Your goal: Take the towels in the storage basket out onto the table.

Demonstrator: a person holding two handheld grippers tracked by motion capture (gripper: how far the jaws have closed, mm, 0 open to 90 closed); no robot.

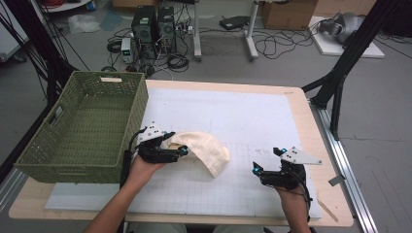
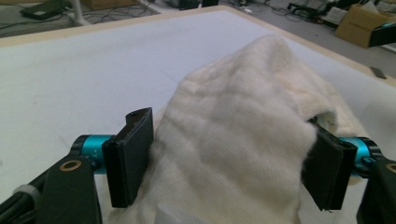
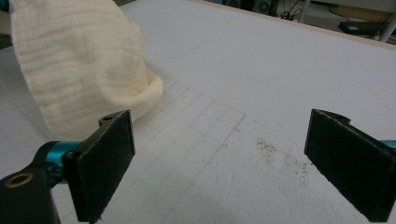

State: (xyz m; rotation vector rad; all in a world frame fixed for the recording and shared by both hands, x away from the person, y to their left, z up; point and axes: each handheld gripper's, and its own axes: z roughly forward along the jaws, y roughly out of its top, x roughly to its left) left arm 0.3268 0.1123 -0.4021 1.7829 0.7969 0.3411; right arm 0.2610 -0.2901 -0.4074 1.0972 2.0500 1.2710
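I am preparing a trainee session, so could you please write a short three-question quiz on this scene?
1. True or false: the left tool has the cream knitted cloth between its jaws.
2. How do the right tool's jaws stand: A wide apart, B closed?
3. Which side of the white table mat holds the green woven basket?

Key: 1 true; 2 A; 3 the left side.

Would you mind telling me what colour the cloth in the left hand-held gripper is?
Cream, with a fine ribbed weave; the cloth shows best in the left gripper view.
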